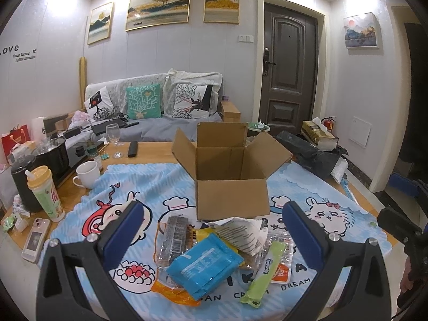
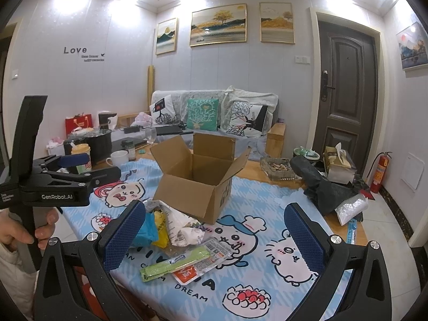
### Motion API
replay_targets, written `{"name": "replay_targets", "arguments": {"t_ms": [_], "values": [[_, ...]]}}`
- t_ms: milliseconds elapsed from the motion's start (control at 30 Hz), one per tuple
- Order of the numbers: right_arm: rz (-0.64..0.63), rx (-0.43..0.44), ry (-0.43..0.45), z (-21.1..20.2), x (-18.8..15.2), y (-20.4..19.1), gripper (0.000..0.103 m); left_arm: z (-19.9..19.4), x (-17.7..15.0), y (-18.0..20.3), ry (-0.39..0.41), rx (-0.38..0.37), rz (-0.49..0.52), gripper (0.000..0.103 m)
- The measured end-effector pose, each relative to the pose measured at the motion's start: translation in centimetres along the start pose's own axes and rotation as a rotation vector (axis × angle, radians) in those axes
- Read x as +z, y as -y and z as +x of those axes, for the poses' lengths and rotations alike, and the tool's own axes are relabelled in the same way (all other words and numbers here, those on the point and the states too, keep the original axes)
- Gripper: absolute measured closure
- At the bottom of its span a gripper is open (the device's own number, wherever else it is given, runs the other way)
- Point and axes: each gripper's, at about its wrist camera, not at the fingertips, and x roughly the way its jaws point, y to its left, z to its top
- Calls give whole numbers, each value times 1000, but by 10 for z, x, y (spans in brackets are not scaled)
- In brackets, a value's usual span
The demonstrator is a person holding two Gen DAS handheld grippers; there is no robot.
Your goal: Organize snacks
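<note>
Hovering level over the snack pile (image 1: 211,256), both grippers' fingers (image 1: 125,230) (image 2: 305,238) are spread wide, holding nothing.

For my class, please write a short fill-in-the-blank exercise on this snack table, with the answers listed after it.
1. The cardboard box stands with its flaps ____.
2. The long green stick packet lies partly on an ____ packet.
3. The left claw holds ____.
4. The white mug stands to the ____ of the box.

Answers: open; orange; nothing; left
</note>
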Motion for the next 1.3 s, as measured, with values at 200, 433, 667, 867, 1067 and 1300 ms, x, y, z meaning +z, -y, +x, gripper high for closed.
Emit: {"name": "replay_targets", "arguments": {"t_ms": [200, 433, 667, 867, 1067, 1300], "values": [[38, 43, 0, 9, -5, 6, 0, 17, 0, -9, -35, -2, 20, 0], [23, 117, -92, 59, -16, 8, 2, 56, -6, -25, -112, 23, 105, 0], [103, 280, -254, 132, -43, 13, 26, 97, -17, -50, -202, -18, 86, 0], [81, 336, -356, 185, -56, 4, 32, 125, -21, -70, -227, -129, 50, 0], [75, 398, -418, 226, -62, -1, 32, 140, -22, -74, -236, -238, 78, 0], [54, 454, -536, 273, -71, -11, 26, 148, -19, -70, -266, -312, 107, 0]]}}
